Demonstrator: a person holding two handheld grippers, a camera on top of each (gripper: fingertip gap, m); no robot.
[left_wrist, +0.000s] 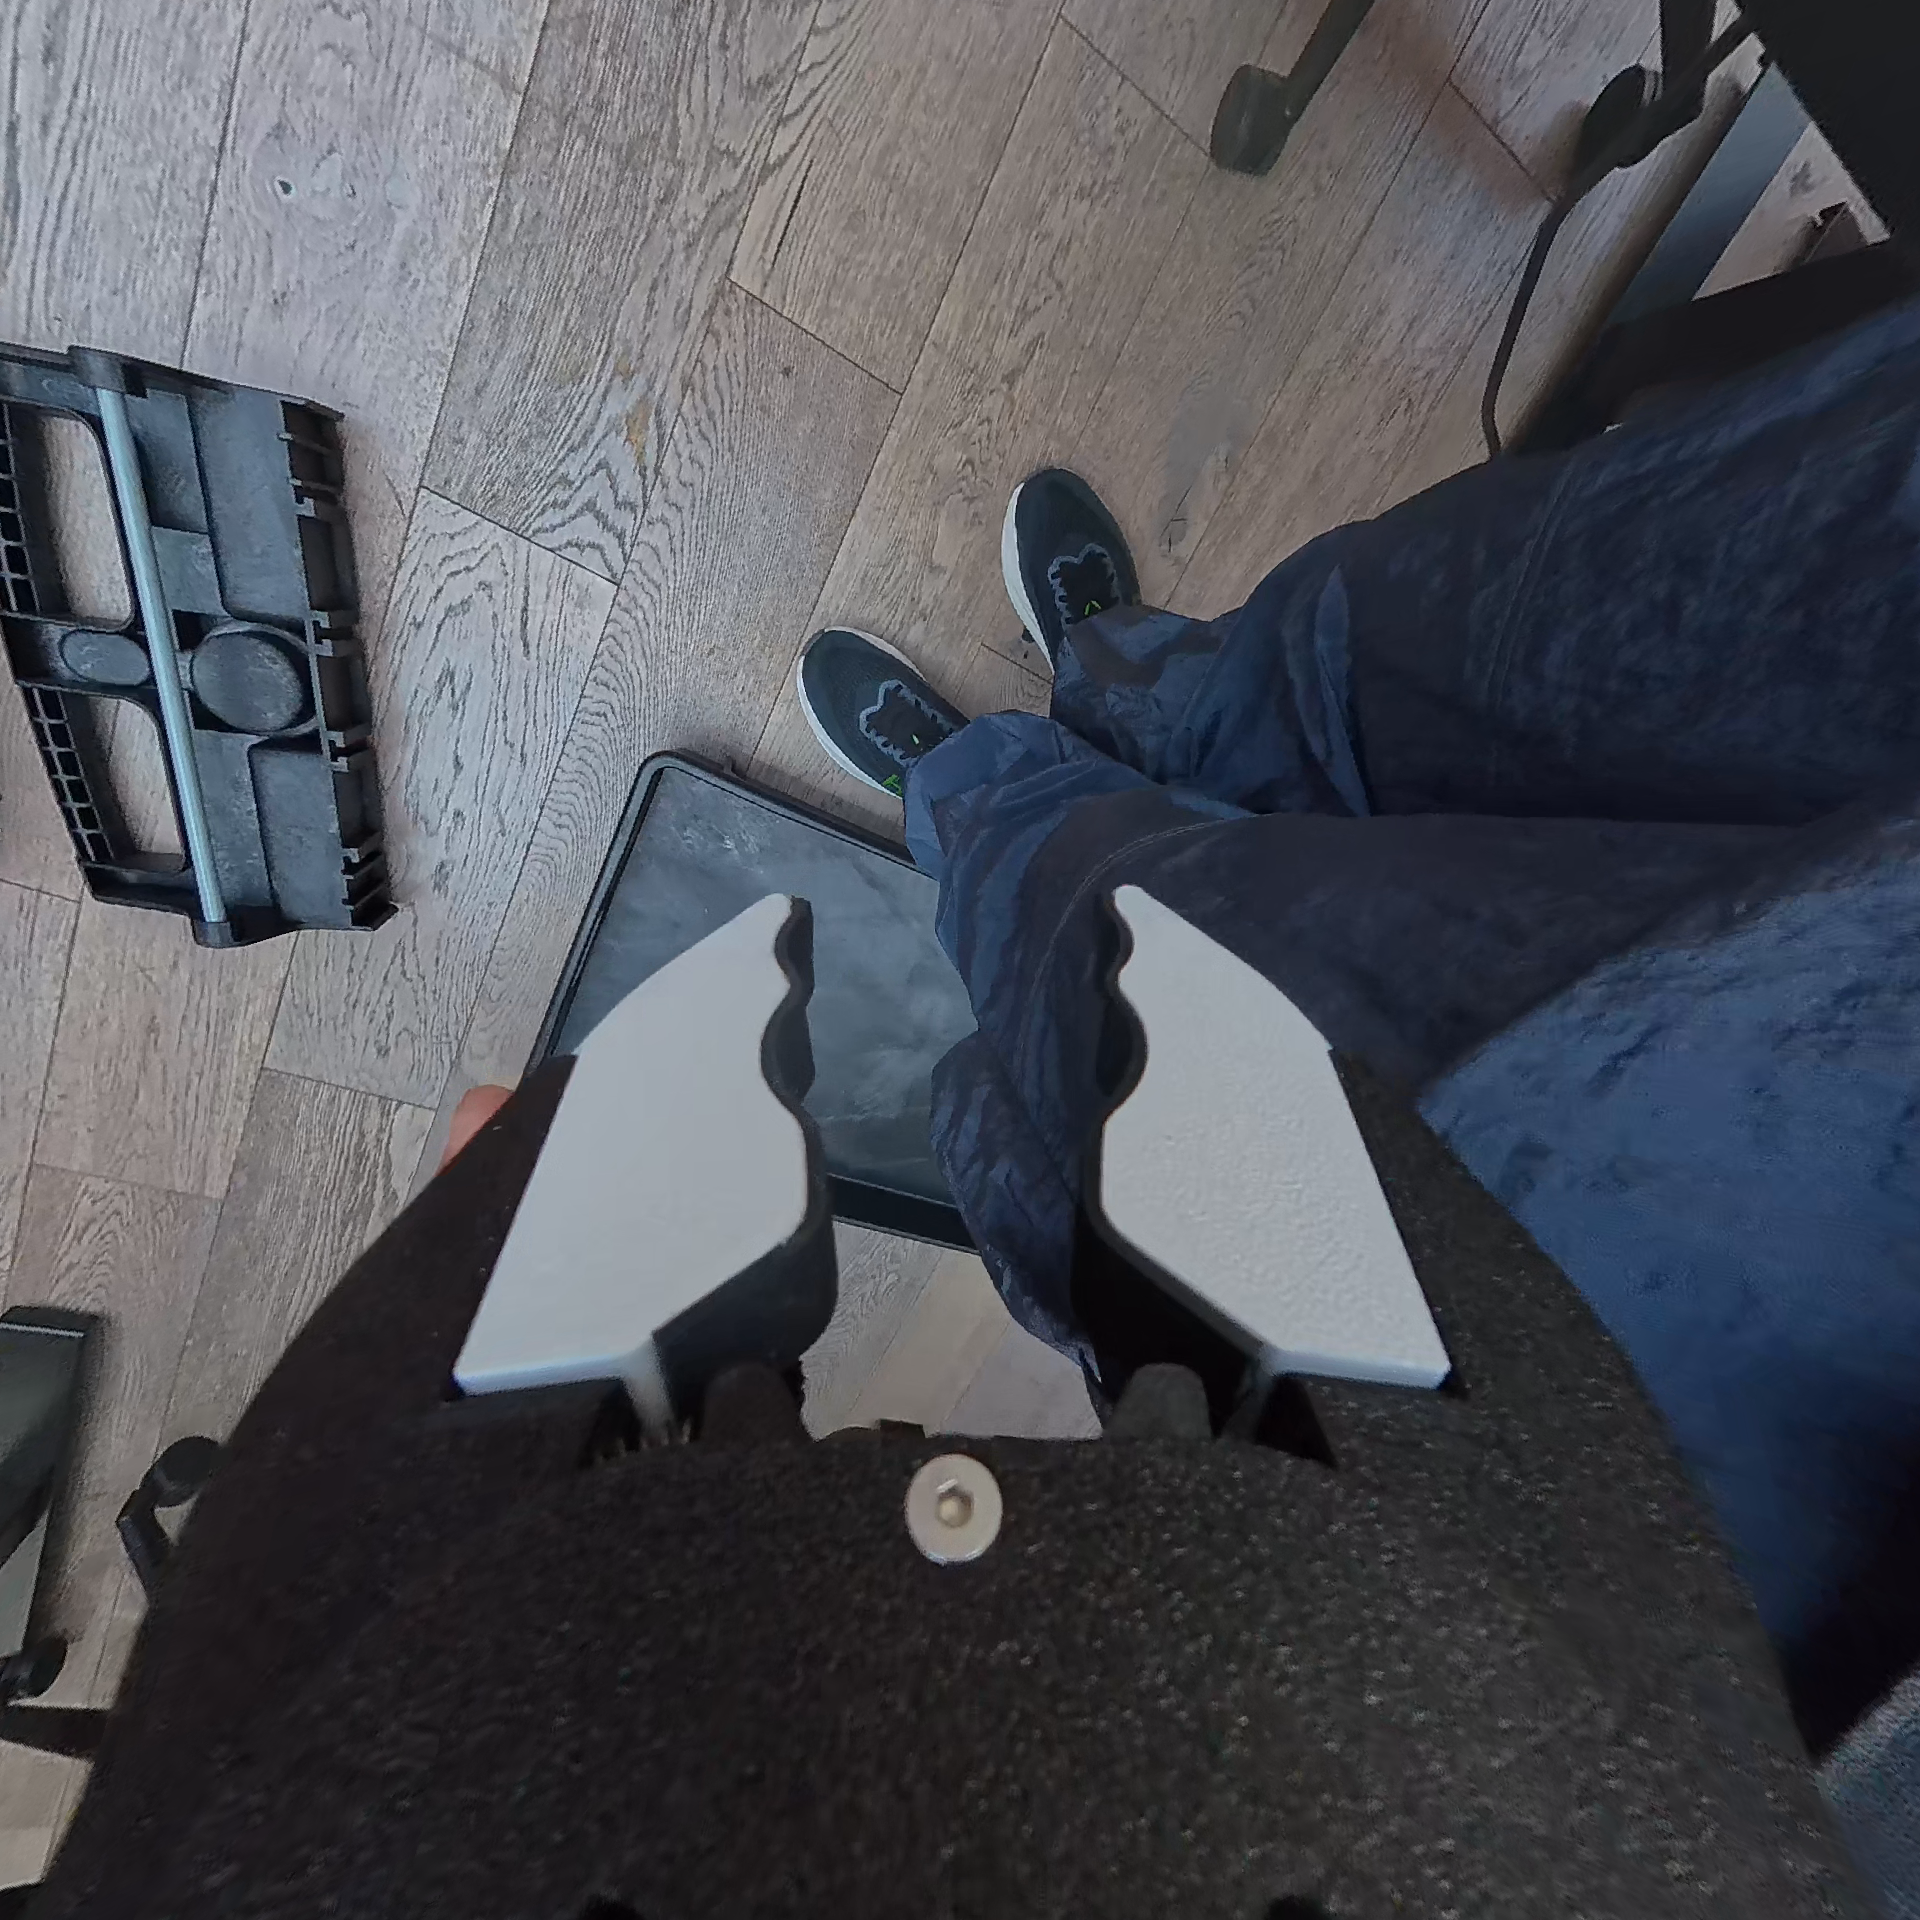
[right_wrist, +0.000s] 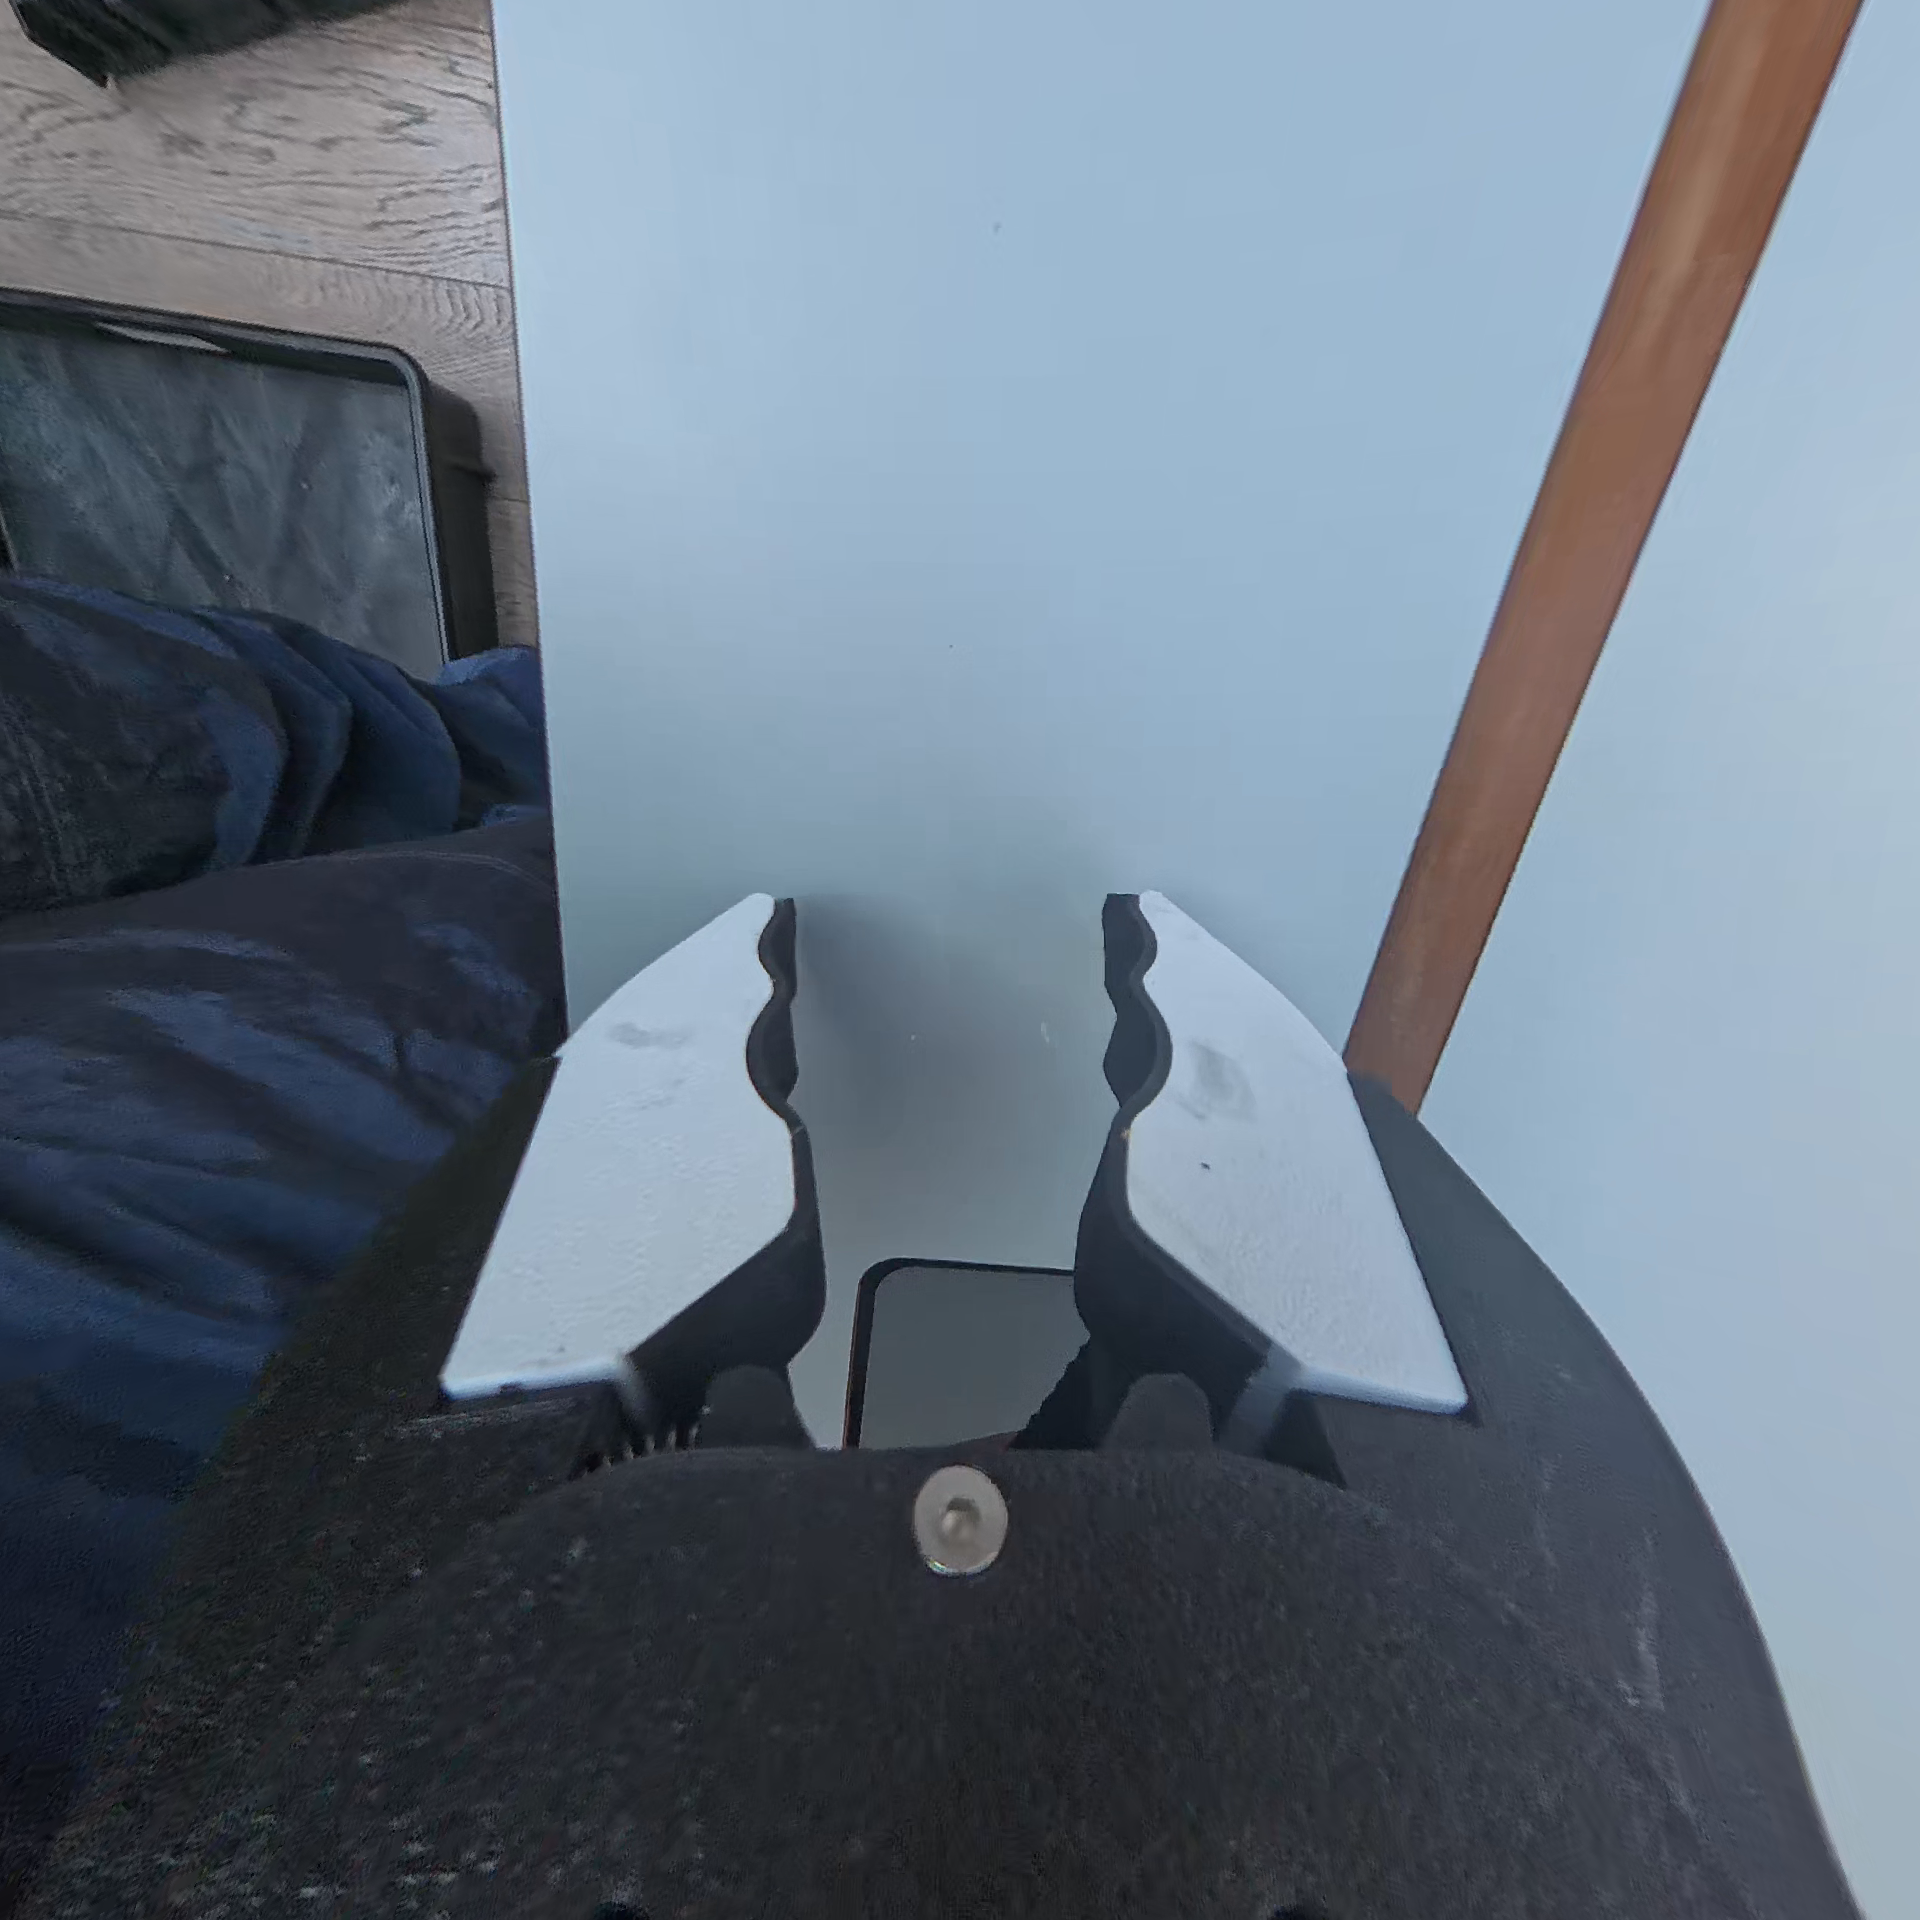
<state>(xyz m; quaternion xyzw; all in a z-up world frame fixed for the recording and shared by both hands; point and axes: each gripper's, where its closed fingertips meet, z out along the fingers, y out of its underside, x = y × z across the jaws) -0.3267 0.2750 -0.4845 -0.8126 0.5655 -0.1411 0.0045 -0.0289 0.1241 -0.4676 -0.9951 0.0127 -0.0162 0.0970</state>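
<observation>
My left gripper (left_wrist: 956, 909) is open and empty, held above the floor and pointing down over a person's legs in dark blue trousers (left_wrist: 1455, 831) and a flat black case (left_wrist: 748, 935) lying on the floor. My right gripper (right_wrist: 948, 904) is open and empty, held just above a pale white tabletop (right_wrist: 1039, 468). A dark phone (right_wrist: 966, 1351) lies flat on the tabletop between the bases of the right fingers. A brown wooden rod (right_wrist: 1590, 540) runs diagonally over the tabletop to the right of the right gripper.
A black plastic frame with a metal bar (left_wrist: 197, 644) lies on the wood floor (left_wrist: 623, 312) at left. Two dark shoes (left_wrist: 873, 707) stand beyond the case. Chair legs and castors (left_wrist: 1257, 104) are at the top. The case (right_wrist: 208, 478) and trousers (right_wrist: 208, 935) show left of the table edge. Across from one pair of fingers to the other is roughly 35 cm. From the right gripper's tips to the brown wooden rod (right_wrist: 1590, 540) is close to 9 cm.
</observation>
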